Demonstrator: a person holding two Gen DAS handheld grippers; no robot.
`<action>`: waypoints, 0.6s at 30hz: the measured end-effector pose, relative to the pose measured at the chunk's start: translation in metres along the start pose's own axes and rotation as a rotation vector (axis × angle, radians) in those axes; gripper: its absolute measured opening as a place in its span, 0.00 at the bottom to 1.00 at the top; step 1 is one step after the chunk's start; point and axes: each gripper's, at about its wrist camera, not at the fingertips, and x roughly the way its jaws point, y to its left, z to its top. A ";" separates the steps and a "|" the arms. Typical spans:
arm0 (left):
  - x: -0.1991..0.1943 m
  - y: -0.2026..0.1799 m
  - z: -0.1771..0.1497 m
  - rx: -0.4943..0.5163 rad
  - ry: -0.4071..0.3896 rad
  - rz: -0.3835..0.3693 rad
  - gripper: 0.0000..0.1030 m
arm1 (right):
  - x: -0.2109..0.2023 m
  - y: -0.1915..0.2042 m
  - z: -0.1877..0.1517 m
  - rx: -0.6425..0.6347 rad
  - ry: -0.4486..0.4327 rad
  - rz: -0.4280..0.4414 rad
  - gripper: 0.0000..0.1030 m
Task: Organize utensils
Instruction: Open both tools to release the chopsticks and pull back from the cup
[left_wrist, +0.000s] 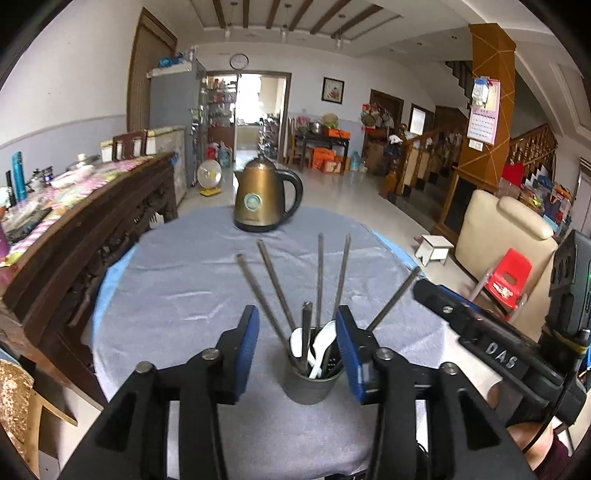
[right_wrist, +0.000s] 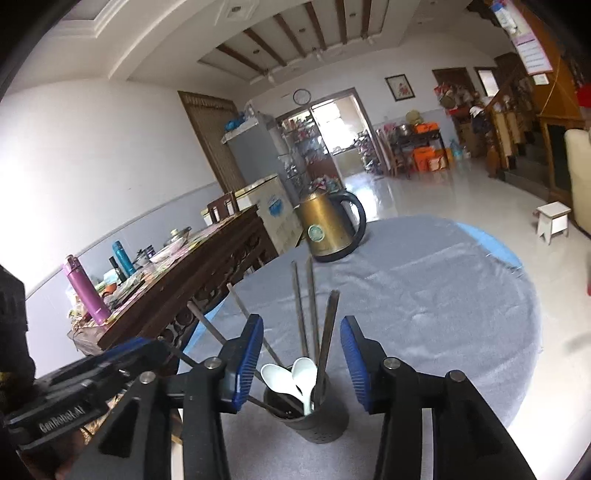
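A dark metal utensil holder (left_wrist: 310, 386) (right_wrist: 310, 417) stands upright on the grey-clothed round table (left_wrist: 177, 295) (right_wrist: 424, 314). It holds several long metal chopsticks (left_wrist: 273, 277) (right_wrist: 299, 302) fanned outward and white spoons (left_wrist: 321, 343) (right_wrist: 295, 376). My left gripper (left_wrist: 297, 310) is open, its blue pads either side of the holder's top without touching it. My right gripper (right_wrist: 302, 319) is open in the same way from the other side. Each gripper's body shows in the other's view: the right gripper body (left_wrist: 480, 332) and the left gripper body (right_wrist: 92, 373).
A bronze electric kettle (left_wrist: 264, 199) (right_wrist: 328, 229) stands at the table's far edge. A cluttered dark wooden sideboard (left_wrist: 92, 229) (right_wrist: 184, 280) runs along the left. On the floor to the right are a cream armchair (left_wrist: 506, 236), a red child's chair (left_wrist: 511, 277) and a white stool (left_wrist: 434, 249) (right_wrist: 552, 218).
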 end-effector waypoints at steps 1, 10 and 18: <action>-0.007 0.002 -0.002 -0.003 -0.003 0.004 0.53 | -0.007 -0.001 0.000 0.004 -0.006 0.001 0.46; -0.021 0.006 -0.043 -0.001 0.096 0.031 0.70 | -0.047 0.005 -0.027 0.012 0.034 0.022 0.46; -0.021 0.013 -0.054 -0.070 0.127 0.129 0.73 | -0.052 0.019 -0.041 0.005 0.062 -0.040 0.60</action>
